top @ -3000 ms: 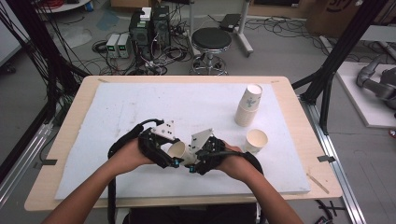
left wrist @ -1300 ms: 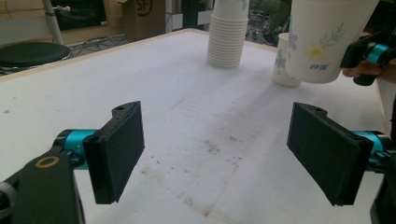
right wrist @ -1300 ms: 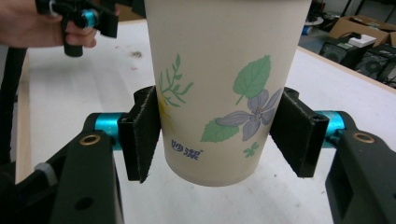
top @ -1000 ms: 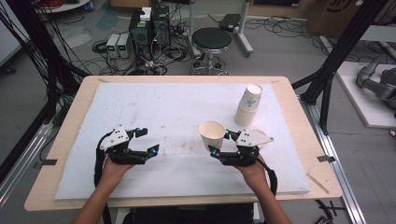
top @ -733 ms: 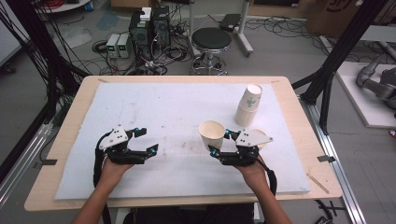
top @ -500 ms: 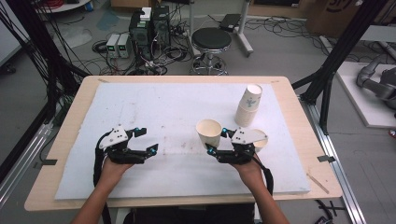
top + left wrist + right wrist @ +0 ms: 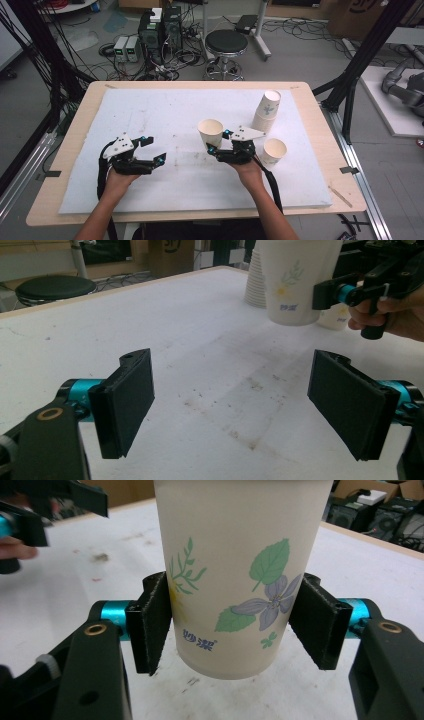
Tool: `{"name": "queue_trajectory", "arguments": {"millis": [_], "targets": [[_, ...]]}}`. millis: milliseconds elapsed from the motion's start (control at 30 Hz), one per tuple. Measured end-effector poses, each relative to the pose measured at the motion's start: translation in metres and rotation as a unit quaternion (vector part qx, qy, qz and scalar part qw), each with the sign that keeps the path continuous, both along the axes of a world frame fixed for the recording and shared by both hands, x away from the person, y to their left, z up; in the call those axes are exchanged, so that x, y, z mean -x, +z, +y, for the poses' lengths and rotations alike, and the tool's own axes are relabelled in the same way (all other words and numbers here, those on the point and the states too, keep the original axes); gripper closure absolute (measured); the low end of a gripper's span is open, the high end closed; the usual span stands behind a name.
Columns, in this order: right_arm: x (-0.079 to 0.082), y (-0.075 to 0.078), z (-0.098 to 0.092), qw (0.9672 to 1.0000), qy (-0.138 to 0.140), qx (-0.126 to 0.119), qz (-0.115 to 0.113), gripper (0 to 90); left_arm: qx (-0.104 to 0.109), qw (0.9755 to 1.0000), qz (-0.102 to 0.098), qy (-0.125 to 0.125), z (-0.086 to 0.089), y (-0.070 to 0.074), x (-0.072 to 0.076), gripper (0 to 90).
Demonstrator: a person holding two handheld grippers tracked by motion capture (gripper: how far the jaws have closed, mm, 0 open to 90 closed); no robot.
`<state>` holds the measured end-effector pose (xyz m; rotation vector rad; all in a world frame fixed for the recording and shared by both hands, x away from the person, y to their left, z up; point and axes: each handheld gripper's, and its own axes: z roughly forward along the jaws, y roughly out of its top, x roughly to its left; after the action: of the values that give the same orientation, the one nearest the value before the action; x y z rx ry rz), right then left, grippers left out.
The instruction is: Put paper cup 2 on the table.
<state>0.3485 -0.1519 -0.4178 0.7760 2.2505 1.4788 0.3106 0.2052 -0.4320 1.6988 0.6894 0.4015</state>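
A white paper cup [image 7: 210, 131] with a leaf and flower print hangs upright just above the white mat. My right gripper [image 7: 218, 141] is shut on it. In the right gripper view both pads press the lower sides of the cup [image 7: 240, 555], and the cup's base sits clear of the mat. My left gripper [image 7: 153, 150] rests at the left of the mat, open with nothing between its pads [image 7: 127, 400]. In the left gripper view the held cup [image 7: 295, 280] is at the upper right, with the right gripper [image 7: 350, 292] beside it.
A stack of paper cups [image 7: 266, 110] stands at the back right of the mat. A single upright cup [image 7: 274, 151] stands just right of my right hand. The white mat [image 7: 150, 110] covers a wooden table. A stool [image 7: 226, 45] and cables lie beyond it.
My right gripper has carried the cup to the left, away from the single cup. Three seconds ago both grippers met at the middle front. The left one has held still over the last second.
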Motion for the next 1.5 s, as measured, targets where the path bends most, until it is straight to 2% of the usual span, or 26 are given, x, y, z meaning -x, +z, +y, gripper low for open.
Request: {"name": "queue_trajectory", "arguments": {"millis": [133,400,500,567,667,967,1100,1200,1300,1367,1400,1500], "targets": [[-0.008,-0.004,0.013,0.9999,-0.006,0.014,0.001,37.0,-0.001,1.0,0.0,0.0,0.0,0.0,0.0,18.7],[-0.024,-0.022,0.03,0.9979,-0.048,0.024,0.037,36.9,-0.001,1.0,0.0,0.003,0.0,0.0,0.0,18.7],[-0.027,-0.03,0.033,0.9961,-0.056,0.036,0.058,36.7,-0.002,1.0,0.001,0.004,0.0,0.0,0.0,18.7],[-0.027,-0.033,0.035,0.9953,-0.056,0.052,0.061,36.6,-0.003,1.0,0.001,0.004,0.0,0.0,-0.001,18.7],[-0.026,-0.033,0.035,0.9941,-0.056,0.069,0.062,36.3,-0.005,1.0,0.003,0.002,0.0,-0.001,-0.001,18.7],[-0.017,-0.034,0.027,0.9922,-0.046,0.096,0.064,35.4,-0.006,1.0,0.007,0.004,-0.001,-0.001,-0.001,18.7],[-0.017,-0.034,0.025,0.9916,-0.052,0.092,0.075,31.3,-0.006,0.9999,0.009,0.003,-0.001,-0.001,-0.001,18.7],[-0.012,-0.032,0.022,0.9909,-0.058,0.093,0.078,24.5,-0.003,0.9999,0.01,0.003,-0.001,-0.002,-0.001,18.7],[-0.003,-0.025,0.015,0.992,-0.042,0.089,0.079,24.2,-0.002,0.9999,0.013,0.003,-0.001,-0.002,-0.002,18.6],[0.005,-0.018,0.009,0.993,-0.038,0.09,0.066,21.8,0.003,0.9998,0.016,0.006,-0.001,-0.002,-0.003,18.5],[0.009,-0.015,0.006,0.9931,-0.038,0.088,0.067,21.8,0.005,0.9998,0.017,0.007,-0.001,-0.002,-0.003,18.1],[0.022,-0.001,-0.006,0.9956,-0.026,0.079,0.042,21.7,0.014,0.9997,0.018,0.012,-0.001,-0.002,-0.003,17.7]]}}
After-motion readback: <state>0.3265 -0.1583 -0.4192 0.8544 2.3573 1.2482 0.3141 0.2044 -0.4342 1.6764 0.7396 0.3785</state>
